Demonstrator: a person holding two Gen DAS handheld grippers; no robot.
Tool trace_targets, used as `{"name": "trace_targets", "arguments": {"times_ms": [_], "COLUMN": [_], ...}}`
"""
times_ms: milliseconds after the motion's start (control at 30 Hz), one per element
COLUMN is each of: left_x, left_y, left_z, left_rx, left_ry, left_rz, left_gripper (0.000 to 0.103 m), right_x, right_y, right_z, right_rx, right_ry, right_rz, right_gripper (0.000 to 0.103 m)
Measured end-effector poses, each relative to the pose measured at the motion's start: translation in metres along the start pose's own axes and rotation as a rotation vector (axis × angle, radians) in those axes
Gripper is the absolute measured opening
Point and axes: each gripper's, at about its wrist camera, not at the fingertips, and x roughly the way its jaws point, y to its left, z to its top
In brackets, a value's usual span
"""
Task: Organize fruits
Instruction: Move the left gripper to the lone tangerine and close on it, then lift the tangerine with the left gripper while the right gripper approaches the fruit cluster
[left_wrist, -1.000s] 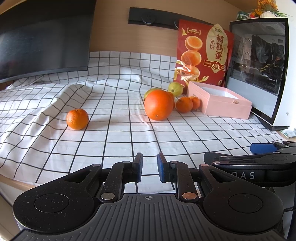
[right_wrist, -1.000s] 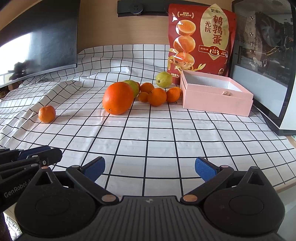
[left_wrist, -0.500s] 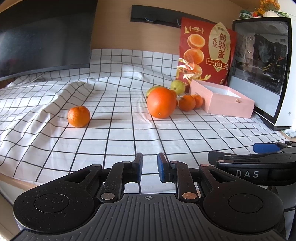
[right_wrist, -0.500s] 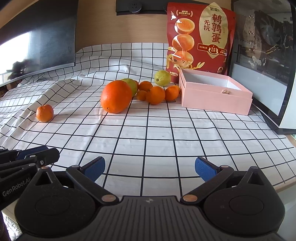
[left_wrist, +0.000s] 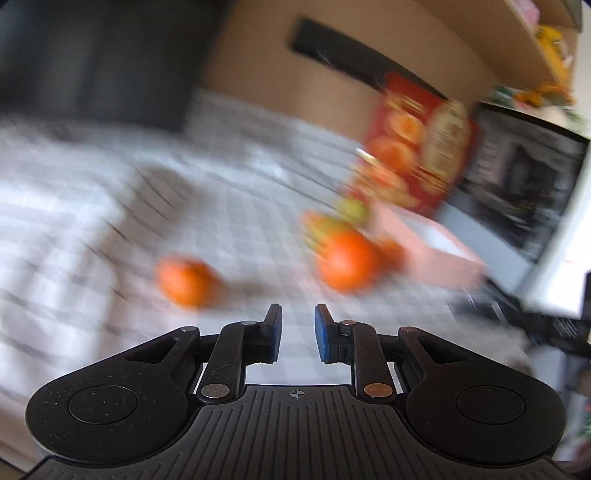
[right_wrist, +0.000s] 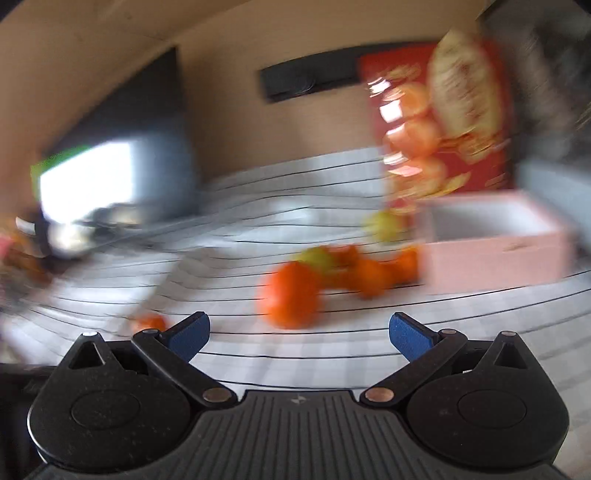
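Left gripper (left_wrist: 297, 334) empty — right gripper (right_wrist: 299, 334) agape

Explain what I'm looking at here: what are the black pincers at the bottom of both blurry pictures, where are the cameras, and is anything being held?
These are two hand-held grippers, each carrying its own forward-looking fisheye camera.

The left gripper has its jaws shut down to a narrow gap, with nothing between them. The right gripper stands wide open, also empty.

Both views are smeared with blur. They show a white black-grid tablecloth carrying one lone small orange mandarin. Farther along sits a large round orange in front of a cluster of smaller orange and green fruits, next to an open pink rectangular box. A red printed snack bag stands behind the box.
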Motion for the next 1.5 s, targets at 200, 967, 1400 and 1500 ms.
{"name": "trace_targets", "arguments": {"times_ms": [200, 967, 1400, 1500], "left_x": [0.032, 0.087, 0.101, 0.094], "left_y": [0.022, 0.030, 0.020, 0.011], "left_z": [0.029, 0.021, 0.014, 0.013], "left_rx": [0.159, 0.223, 0.206, 0.143], "left_ry": [0.072, 0.151, 0.117, 0.056], "left_rz": [0.200, 0.211, 0.163, 0.078], "left_gripper": [0.022, 0.073, 0.054, 0.053], "right_x": [0.063, 0.101, 0.096, 0.092], "right_y": [-0.006, -0.013, -0.014, -0.015], "right_z": [-0.001, -0.012, -0.013, -0.018], "right_rx": [0.002, -0.231, -0.245, -0.258], "right_ry": [0.287, 0.356, 0.384, 0.339], "right_rz": [0.092, -0.177, -0.163, -0.150], "right_gripper": [0.103, 0.103, 0.103, 0.103]}}
